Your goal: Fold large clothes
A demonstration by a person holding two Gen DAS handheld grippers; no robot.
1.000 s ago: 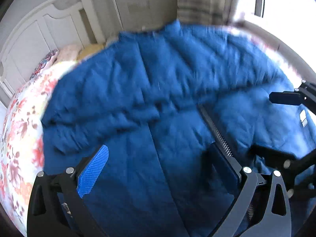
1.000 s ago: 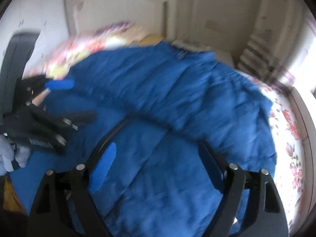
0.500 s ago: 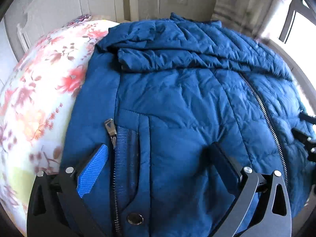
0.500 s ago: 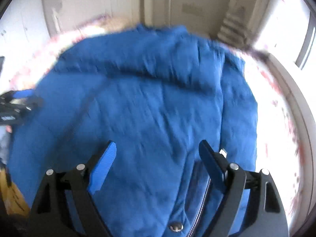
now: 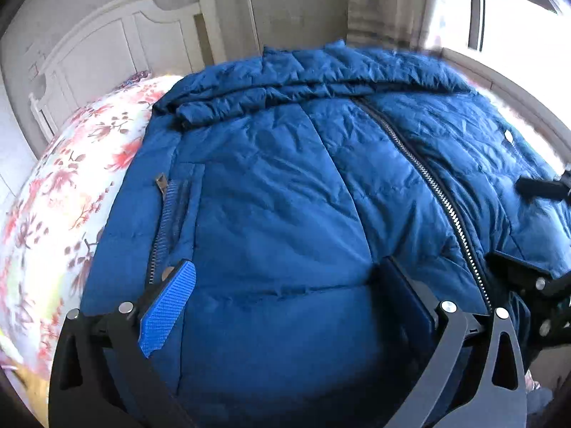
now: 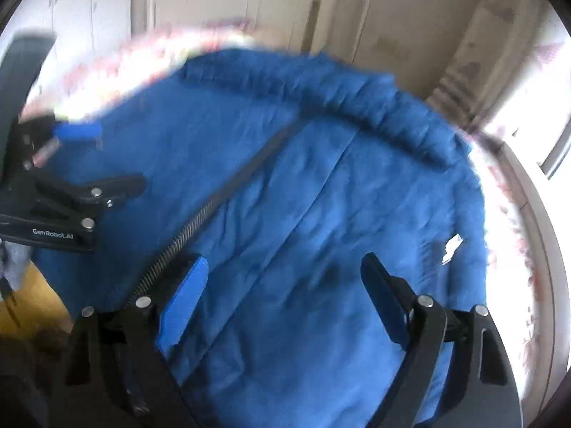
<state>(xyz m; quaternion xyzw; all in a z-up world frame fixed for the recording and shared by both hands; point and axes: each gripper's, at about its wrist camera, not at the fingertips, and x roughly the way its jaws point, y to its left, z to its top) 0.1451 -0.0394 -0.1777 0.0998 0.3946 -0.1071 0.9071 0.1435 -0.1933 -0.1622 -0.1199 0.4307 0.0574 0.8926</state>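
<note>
A large blue puffer jacket (image 5: 285, 185) lies spread front-up on the bed, its metal centre zipper (image 5: 428, 185) running diagonally and a pocket zipper (image 5: 167, 207) near its left edge. My left gripper (image 5: 285, 299) hovers open over the lower left panel, with only fabric below its blue pads. The right wrist view is blurred. In it the right gripper (image 6: 283, 296) hangs over the jacket (image 6: 321, 196) just right of the zipper (image 6: 221, 196). Its jaws are opening and nothing is pinched between them. The left gripper (image 6: 78, 157) shows at that view's left edge.
A floral bedsheet (image 5: 53, 214) shows left of the jacket, with a white headboard (image 5: 107, 53) behind it. A bright window (image 5: 517, 7) is at the right. Wooden floor (image 6: 28, 306) lies past the bed's near edge. The right gripper's black frame (image 5: 535, 285) enters at the left view's right edge.
Both grippers slid sideways over the jacket. The right one went from the snap pocket area toward the centre zipper, nearer the left gripper. Its jaws spread a little wider.
</note>
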